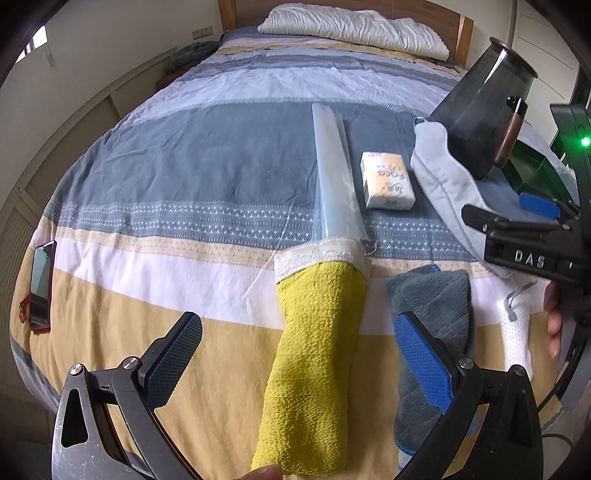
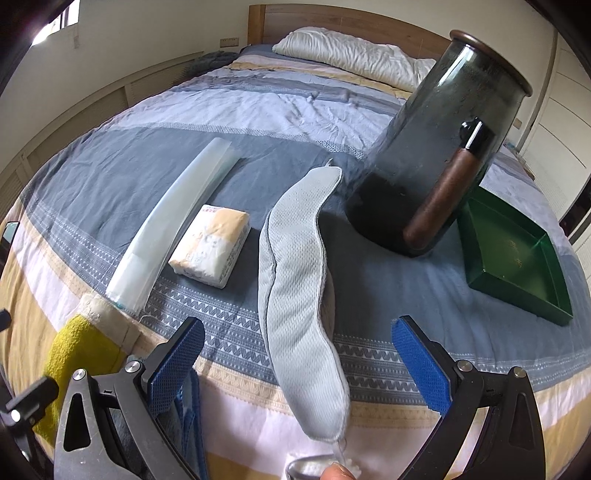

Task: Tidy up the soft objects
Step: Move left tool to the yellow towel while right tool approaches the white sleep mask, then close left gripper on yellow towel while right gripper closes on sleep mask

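A yellow towel point(image 1: 314, 373) with a white hem lies lengthwise on the striped bed, between the open fingers of my left gripper point(image 1: 299, 362). A grey-blue towel point(image 1: 432, 317) lies just to its right, partly behind the right finger. In the right wrist view a long pale grey padded cushion point(image 2: 295, 280) runs between the open fingers of my right gripper point(image 2: 299, 362), which hold nothing. The yellow towel point(image 2: 81, 358) shows at that view's lower left. A tissue pack point(image 1: 388, 181) point(image 2: 210, 247) and a folded clear plastic sleeve point(image 1: 332, 173) point(image 2: 173, 218) lie further up the bed.
A dark glass jar point(image 2: 436, 155) with a brown handle stands tilted on the bed, next to a green tray point(image 2: 513, 258). A phone point(image 1: 40, 284) lies at the bed's left edge. A white pillow point(image 1: 351, 29) sits by the headboard. A white mesh item point(image 1: 515, 328) lies by a hand at right.
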The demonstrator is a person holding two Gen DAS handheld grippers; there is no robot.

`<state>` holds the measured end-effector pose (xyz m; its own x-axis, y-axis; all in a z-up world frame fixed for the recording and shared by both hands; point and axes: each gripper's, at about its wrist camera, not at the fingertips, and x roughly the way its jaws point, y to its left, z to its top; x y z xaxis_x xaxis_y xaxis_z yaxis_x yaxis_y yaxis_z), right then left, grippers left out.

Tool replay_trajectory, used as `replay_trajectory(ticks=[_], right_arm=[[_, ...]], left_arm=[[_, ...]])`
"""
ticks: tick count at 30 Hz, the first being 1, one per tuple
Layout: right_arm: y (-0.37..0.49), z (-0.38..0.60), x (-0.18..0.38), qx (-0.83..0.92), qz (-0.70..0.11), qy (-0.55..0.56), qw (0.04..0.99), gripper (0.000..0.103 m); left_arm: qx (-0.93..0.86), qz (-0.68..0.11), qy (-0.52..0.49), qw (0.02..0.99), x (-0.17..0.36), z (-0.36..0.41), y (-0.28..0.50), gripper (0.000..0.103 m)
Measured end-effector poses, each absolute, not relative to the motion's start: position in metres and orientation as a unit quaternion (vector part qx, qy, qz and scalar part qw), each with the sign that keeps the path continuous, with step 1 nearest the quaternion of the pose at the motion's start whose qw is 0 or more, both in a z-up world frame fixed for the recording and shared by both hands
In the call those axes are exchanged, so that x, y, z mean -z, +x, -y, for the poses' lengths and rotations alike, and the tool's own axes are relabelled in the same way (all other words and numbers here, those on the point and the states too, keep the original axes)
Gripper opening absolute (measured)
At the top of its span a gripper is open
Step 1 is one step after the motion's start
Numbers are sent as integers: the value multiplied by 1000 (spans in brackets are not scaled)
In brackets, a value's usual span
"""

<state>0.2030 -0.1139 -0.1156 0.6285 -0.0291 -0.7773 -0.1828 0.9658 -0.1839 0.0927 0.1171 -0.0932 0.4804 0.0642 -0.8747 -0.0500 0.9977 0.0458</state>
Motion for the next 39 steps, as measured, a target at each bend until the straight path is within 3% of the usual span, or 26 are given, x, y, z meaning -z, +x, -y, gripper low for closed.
replay_trajectory(ticks=[22, 35, 39], right_arm=[[235, 112, 145, -37, -449, -137, 882, 103], [257, 105, 161, -39, -460, -138, 876, 98], [265, 104, 168, -46, -477, -130, 868, 90]], left_arm=[[-16, -552, 18, 834, 131, -112, 95, 102], [-17, -570, 19, 821, 147, -113, 99, 102], [-14, -577, 19, 816, 154, -111, 101, 102]])
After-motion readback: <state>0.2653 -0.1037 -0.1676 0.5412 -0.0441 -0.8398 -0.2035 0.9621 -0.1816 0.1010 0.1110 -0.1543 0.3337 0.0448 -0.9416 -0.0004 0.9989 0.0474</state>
